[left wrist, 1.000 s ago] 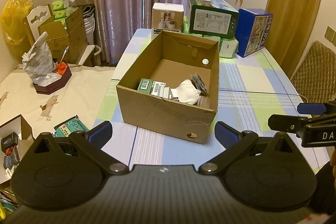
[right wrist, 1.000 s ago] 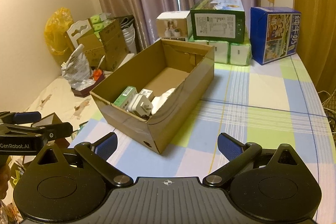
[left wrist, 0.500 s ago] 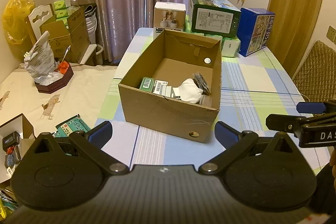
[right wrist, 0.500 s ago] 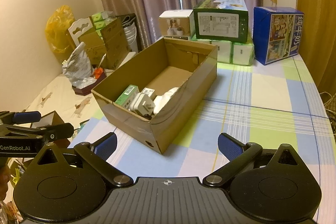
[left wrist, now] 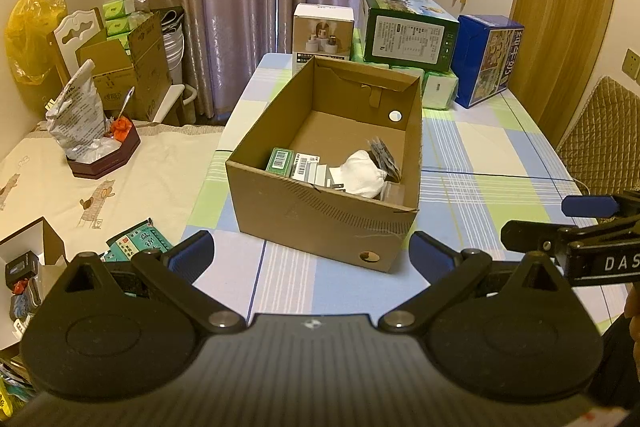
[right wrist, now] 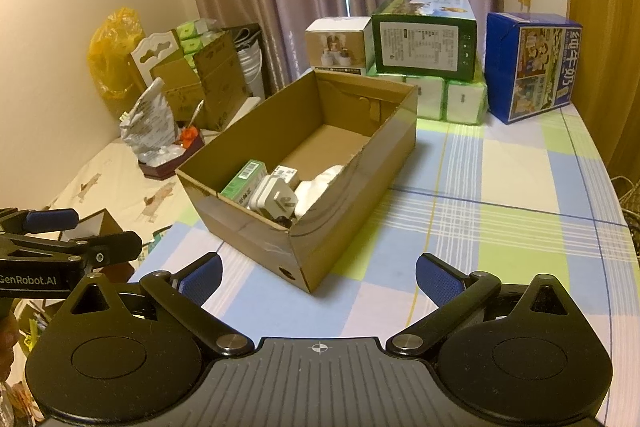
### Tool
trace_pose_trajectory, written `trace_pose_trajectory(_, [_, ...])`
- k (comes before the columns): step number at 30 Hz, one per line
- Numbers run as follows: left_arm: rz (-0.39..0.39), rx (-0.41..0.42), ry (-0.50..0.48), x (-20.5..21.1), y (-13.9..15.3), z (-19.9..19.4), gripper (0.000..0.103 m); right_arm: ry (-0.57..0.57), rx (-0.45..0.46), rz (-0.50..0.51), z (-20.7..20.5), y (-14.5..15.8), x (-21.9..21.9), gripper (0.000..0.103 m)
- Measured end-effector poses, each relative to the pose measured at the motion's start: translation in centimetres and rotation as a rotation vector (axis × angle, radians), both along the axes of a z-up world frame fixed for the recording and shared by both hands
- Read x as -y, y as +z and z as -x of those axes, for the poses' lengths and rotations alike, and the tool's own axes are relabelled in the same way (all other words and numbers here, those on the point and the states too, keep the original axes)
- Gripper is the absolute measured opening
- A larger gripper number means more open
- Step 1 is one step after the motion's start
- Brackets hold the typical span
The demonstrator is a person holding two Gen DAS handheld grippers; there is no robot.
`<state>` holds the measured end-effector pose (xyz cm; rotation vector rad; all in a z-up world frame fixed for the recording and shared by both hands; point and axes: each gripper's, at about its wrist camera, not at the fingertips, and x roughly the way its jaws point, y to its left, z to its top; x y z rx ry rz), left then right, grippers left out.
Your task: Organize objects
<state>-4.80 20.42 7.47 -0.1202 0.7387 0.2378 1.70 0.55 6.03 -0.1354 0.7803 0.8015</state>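
Note:
An open cardboard box [left wrist: 320,223] [right wrist: 340,223] stands on the checked tablecloth [left wrist: 480,147] [right wrist: 500,219]. Inside lie a small green box [left wrist: 280,160] [right wrist: 244,181], a white labelled box [left wrist: 306,165], a white plug adapter [right wrist: 276,203], a white crumpled bag [left wrist: 362,173] and dark packets [left wrist: 382,157]. My left gripper [left wrist: 310,253] hangs open before the box's near wall, nothing between its fingers. My right gripper [right wrist: 318,277] is open too, short of the box's near corner. Each gripper shows at the edge of the other's view.
Behind the box stand a white carton [left wrist: 323,33], a green-black carton [left wrist: 408,33] on tissue packs [left wrist: 438,89], and a blue milk carton [left wrist: 486,57]. To the left a lower cream-clothed surface [left wrist: 152,167] holds a tray with a foil bag [left wrist: 76,119]. A quilted chair [left wrist: 604,131] is at the right.
Both views have drawn back and risen slightly, so the cardboard box sits a little farther off. Both grippers stay open and hold nothing.

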Motion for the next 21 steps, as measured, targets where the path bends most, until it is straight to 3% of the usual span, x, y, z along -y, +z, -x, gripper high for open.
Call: trace_pose_trajectory(21, [0.029,0.011,0.005,-0.09,0.27,0.18,0.102,-0.006,-0.003,-0.003,-0.17,-0.07,0.18,0.101])
